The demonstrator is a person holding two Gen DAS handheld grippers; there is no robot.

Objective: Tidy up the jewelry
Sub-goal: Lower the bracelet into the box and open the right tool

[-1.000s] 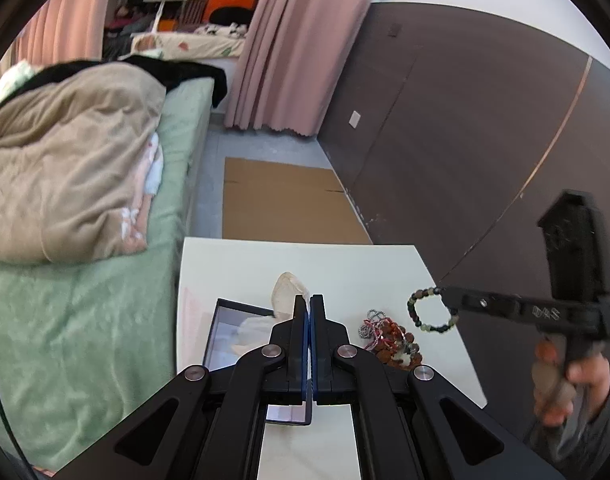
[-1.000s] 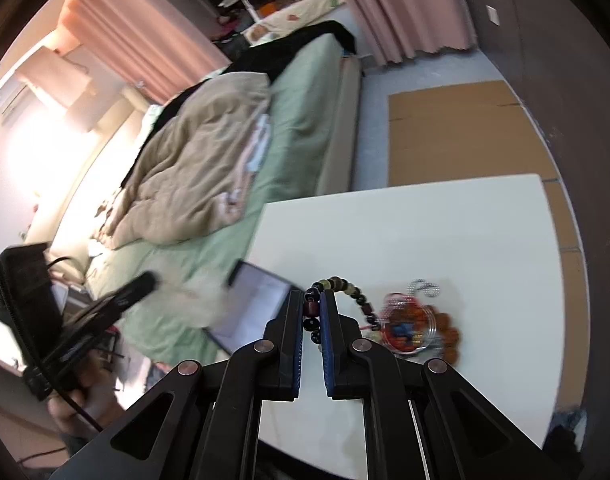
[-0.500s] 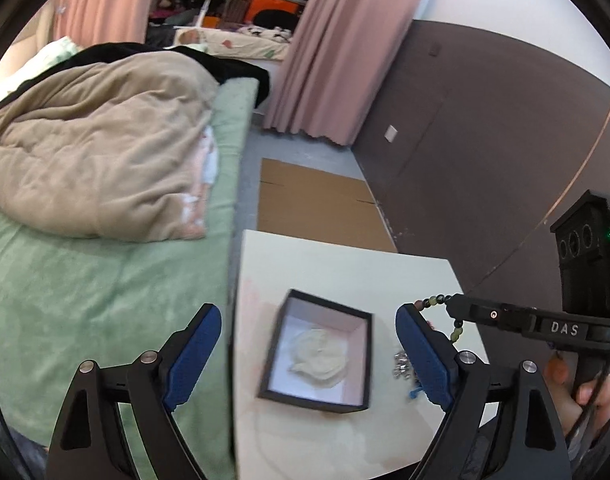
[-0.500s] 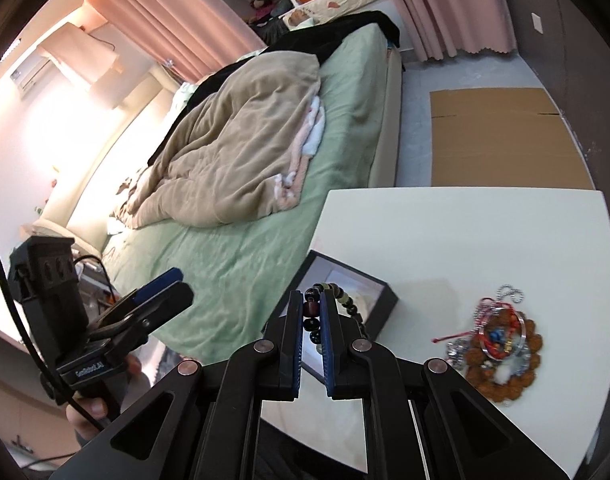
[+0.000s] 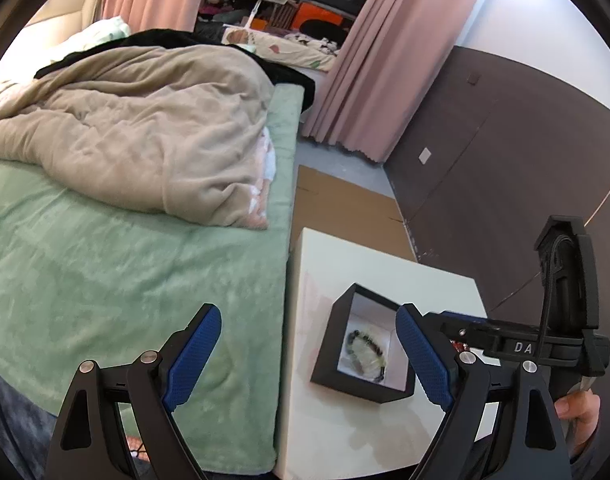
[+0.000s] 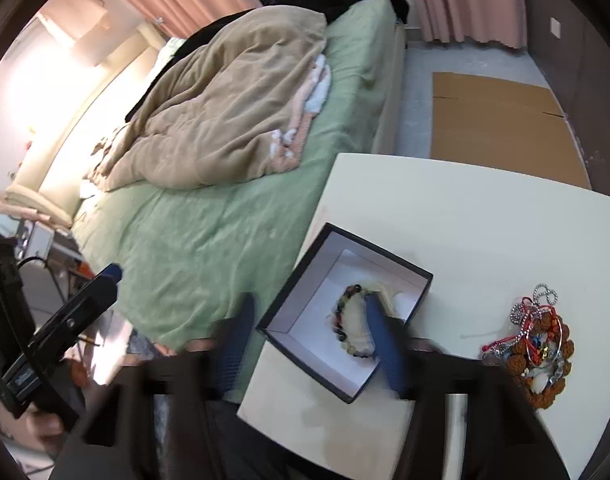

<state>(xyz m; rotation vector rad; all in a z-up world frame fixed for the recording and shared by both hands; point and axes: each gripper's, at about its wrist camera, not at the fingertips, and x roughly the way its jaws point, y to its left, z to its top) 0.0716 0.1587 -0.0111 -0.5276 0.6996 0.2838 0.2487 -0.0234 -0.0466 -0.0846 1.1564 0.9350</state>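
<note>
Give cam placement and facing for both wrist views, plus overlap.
Left wrist: on left gripper, angled down at bed edge and table; own open jaws, right gripper, a hand.
Right wrist: on right gripper, jaws opening above black box; left gripper at left.
Shared: box, beaded bracelet, bed, table.
</note>
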